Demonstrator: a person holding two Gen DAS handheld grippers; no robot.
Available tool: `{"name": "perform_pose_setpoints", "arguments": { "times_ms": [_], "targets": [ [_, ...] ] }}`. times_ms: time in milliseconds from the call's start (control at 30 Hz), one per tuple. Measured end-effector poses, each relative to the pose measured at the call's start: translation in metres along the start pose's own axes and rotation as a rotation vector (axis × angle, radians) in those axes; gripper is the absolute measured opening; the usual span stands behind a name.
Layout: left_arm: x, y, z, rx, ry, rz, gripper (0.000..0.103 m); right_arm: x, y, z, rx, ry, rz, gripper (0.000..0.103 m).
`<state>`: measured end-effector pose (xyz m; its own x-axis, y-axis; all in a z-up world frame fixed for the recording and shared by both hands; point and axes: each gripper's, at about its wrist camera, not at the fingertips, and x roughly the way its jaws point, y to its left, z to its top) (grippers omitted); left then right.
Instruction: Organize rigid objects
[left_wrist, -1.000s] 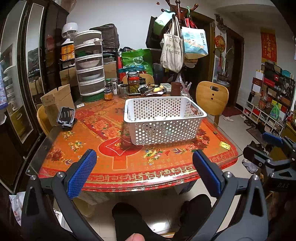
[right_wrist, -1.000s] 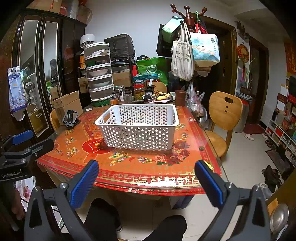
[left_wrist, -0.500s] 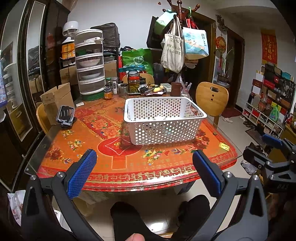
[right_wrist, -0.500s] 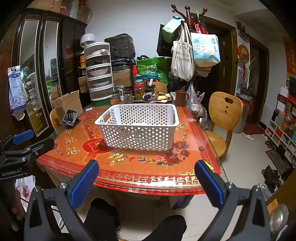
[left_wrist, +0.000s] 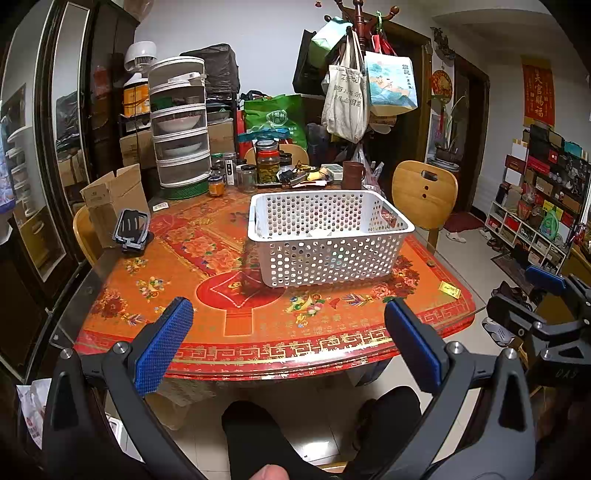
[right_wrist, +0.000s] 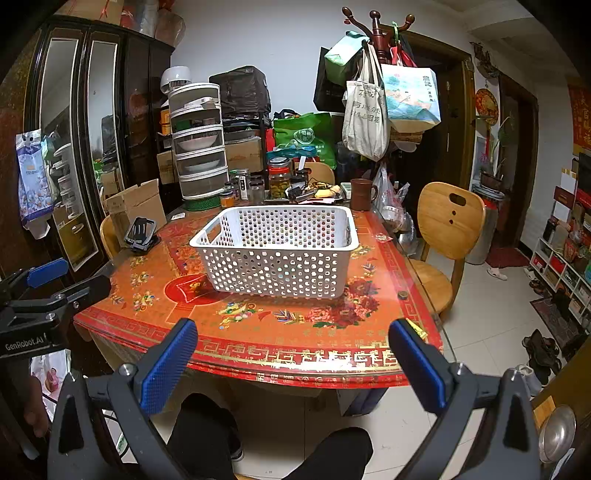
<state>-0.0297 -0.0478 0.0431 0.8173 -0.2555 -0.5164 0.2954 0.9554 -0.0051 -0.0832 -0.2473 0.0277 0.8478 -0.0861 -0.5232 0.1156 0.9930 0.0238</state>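
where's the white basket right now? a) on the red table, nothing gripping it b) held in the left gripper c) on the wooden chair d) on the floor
a, the basket sits on the table, while the left gripper and right gripper are both open and short of the table edge.

You're looking at one white basket (left_wrist: 328, 236) ahead of your claws, one black holder (left_wrist: 131, 230) off left, and two wooden chairs (right_wrist: 448, 236) (one half hidden).
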Motion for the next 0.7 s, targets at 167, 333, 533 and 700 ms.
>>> {"name": "perform_pose_setpoints", "arguments": {
  "times_ms": [167, 333, 533, 700],
  "targets": [
    [0.0002, 0.0000, 0.0002, 0.002, -0.001, 0.002, 0.102, 0.0003, 0.0002, -0.0026, -0.002, 0.000, -0.001, 0.103],
    [0.0016, -0.0016, 0.0016, 0.002, 0.001, 0.003, 0.102, 0.0005, 0.0018, -0.0054, -0.007, 0.005, -0.001, 0.103],
    [0.0015, -0.0020, 0.0020, 0.001, -0.001, 0.006, 0.102, -0.0003, 0.0037, -0.0069, -0.010, 0.007, 0.000, 0.103],
    [0.0016, -0.0034, 0.0024, 0.002, 0.000, 0.009, 0.102, -0.0001, 0.0038, -0.0067, -0.012, 0.008, -0.001, 0.103]
  ]
}}
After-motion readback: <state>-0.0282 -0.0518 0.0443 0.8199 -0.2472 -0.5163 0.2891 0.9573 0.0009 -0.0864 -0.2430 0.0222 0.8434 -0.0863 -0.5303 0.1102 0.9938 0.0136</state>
